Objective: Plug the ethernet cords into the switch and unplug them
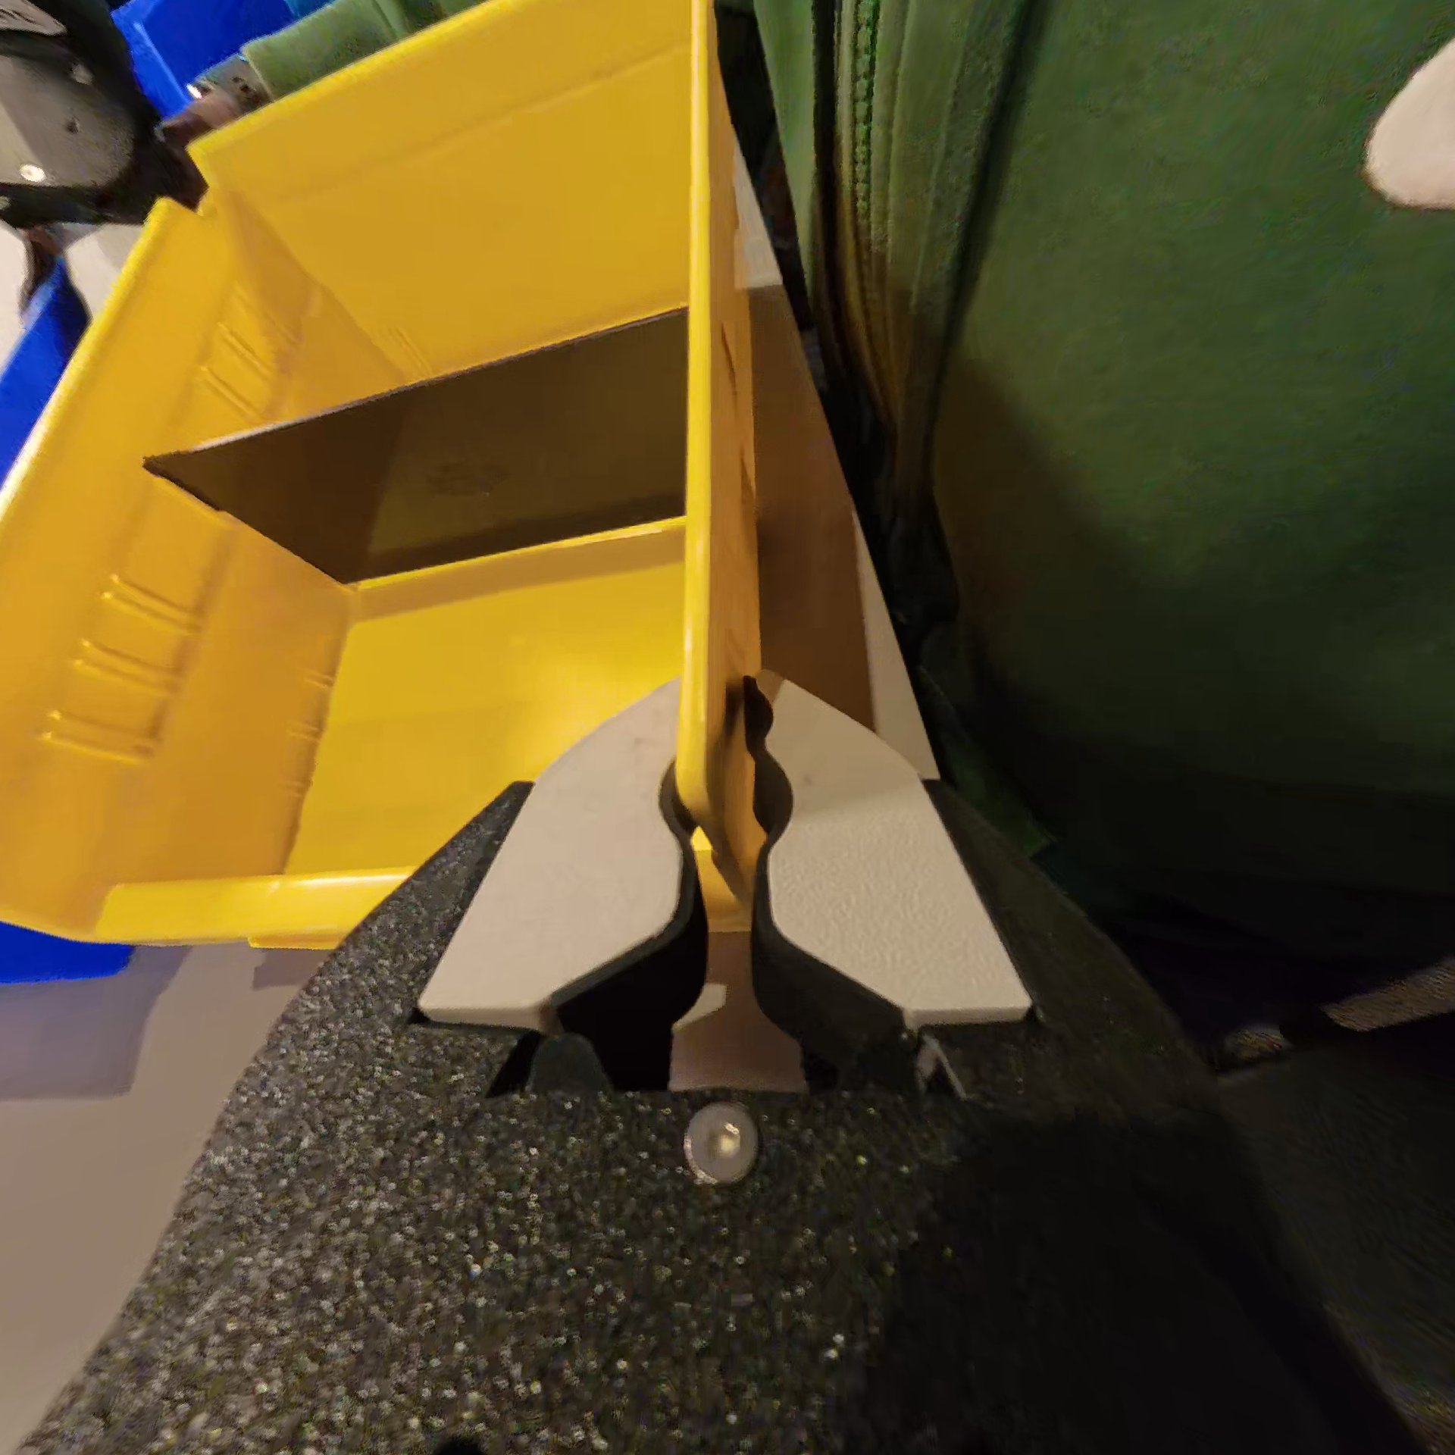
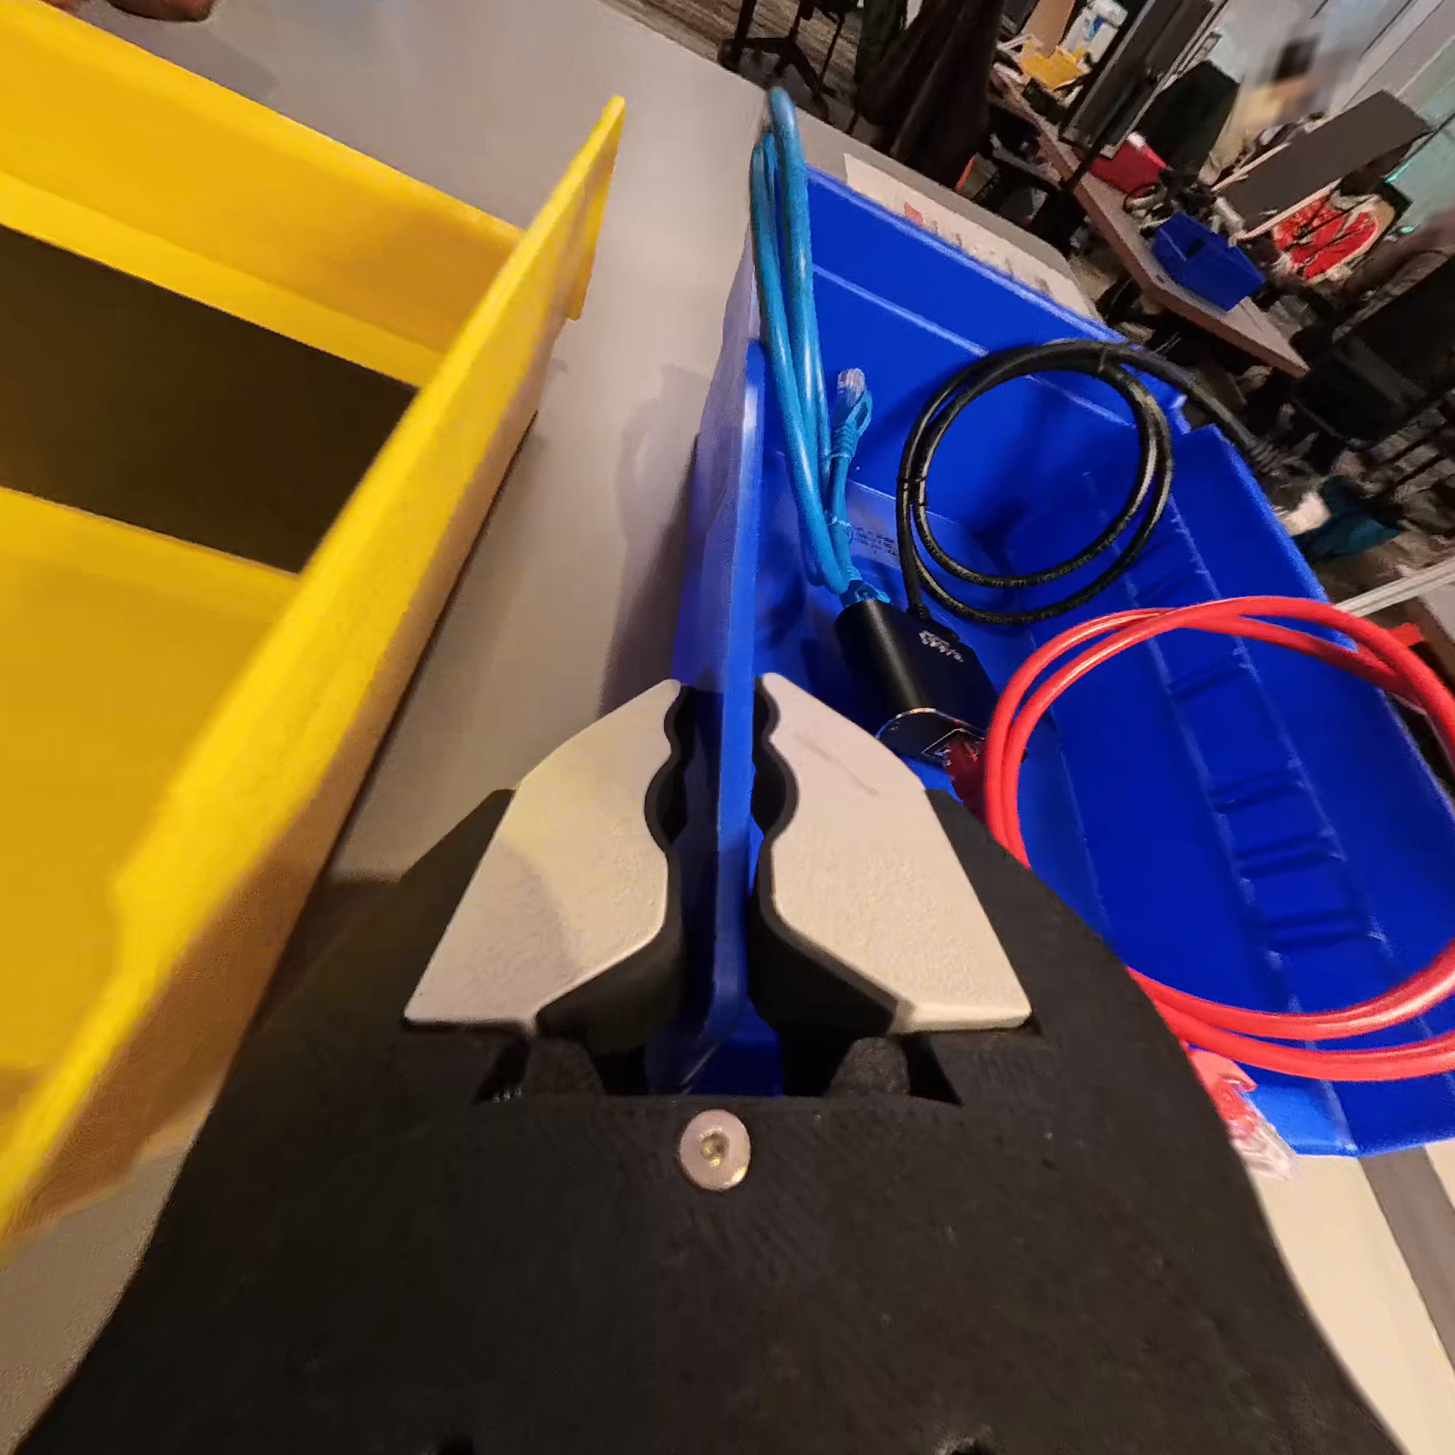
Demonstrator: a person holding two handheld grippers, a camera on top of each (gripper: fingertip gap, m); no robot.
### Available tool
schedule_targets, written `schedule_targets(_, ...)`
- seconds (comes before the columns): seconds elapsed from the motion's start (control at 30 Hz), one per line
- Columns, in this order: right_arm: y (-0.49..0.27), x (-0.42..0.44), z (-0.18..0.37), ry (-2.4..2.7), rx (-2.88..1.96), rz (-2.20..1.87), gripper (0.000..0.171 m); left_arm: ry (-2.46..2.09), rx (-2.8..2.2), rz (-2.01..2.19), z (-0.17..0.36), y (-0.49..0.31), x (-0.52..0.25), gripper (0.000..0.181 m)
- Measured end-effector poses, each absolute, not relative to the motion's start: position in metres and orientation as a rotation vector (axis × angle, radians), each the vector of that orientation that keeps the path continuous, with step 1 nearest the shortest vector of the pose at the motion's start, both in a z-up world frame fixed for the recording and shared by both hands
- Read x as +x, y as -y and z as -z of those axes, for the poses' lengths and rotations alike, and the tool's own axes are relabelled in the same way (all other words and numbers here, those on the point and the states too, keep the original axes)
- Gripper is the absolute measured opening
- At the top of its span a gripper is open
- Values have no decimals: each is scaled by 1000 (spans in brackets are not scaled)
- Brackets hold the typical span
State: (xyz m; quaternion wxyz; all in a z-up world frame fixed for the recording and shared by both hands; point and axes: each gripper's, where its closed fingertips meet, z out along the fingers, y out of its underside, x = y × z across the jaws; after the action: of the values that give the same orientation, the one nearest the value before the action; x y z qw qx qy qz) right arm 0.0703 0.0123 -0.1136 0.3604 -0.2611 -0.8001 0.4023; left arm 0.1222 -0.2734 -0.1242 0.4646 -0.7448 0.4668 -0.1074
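Observation:
My left gripper (image 1: pixel 720 756) is shut on the right side wall of a yellow bin (image 1: pixel 504 236), which has a dark divider (image 1: pixel 441 472) across it and nothing else inside. My right gripper (image 2: pixel 720 756) is shut on the left wall of a blue bin (image 2: pixel 1181 708). The blue bin holds a light blue ethernet cord (image 2: pixel 795 346), a black coiled cord (image 2: pixel 1039 480), a red coiled cord (image 2: pixel 1181 850) and a black switch (image 2: pixel 905 653). The light blue and black cords reach the switch's far end. The yellow bin also shows at the left of the right wrist view (image 2: pixel 236 630).
Both bins sit on a grey table (image 2: pixel 614 488). A green cloth (image 1: pixel 1181 394) hangs close on the right of the left gripper. The blue bin (image 1: pixel 31 378) and part of the other gripper (image 1: pixel 63 110) show at the left wrist view's left. Cluttered desks (image 2: pixel 1181 260) stand beyond the table.

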Motion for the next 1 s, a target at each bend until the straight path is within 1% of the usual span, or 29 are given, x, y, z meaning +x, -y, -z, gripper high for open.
schedule_targets(0.07,-14,72,97,1985,-669,-1083,15,-1118,-1804,262,121,273,124,10)
schedule_targets(0.1,-17,75,87,1952,-680,-1111,19,-1100,-1796,292,118,275,125,15)
schedule_targets(0.13,-21,78,78,1926,-691,-1127,24,-1068,-1777,314,112,276,124,21)
schedule_targets(0.17,-26,81,73,1916,-706,-1115,28,-1035,-1746,330,103,276,122,21)
schedule_targets(0.23,-38,87,66,1894,-749,-1057,30,-975,-1679,357,81,278,116,24)
schedule_targets(0.37,-62,110,36,1753,-834,-1030,29,-820,-1626,348,41,269,86,32)
schedule_targets(0.47,-81,132,21,1657,-1048,-987,30,-587,-1687,194,22,231,36,34)
schedule_targets(0.53,-77,151,21,1617,-1248,-1034,36,-356,-1811,148,21,200,-5,35)
schedule_targets(0.6,-56,169,29,1632,-1394,-1097,49,-142,-1939,113,30,168,-45,36)
schedule_targets(0.63,-47,178,36,1638,-1464,-1095,53,-63,-1989,109,37,153,-62,38)
schedule_targets(0.67,-38,186,44,1652,-1529,-1091,63,3,-2027,126,44,138,-76,42)
schedule_targets(0.77,-8,204,66,1683,-1684,-1104,79,150,-2085,254,58,91,-102,55)
schedule_targets(0.83,8,212,77,1695,-1745,-1099,81,216,-2134,335,69,65,-110,57)
schedule_targets(0.9,24,218,87,1742,-1777,-1094,76,230,-2215,347,85,50,-114,53)
schedule_targets(0.93,29,221,93,1766,-1789,-1080,72,226,-2239,331,89,47,-116,41)
schedule_targets(1.0,33,223,96,1784,-1779,-1073,63,183,-2229,317,89,44,-116,25)
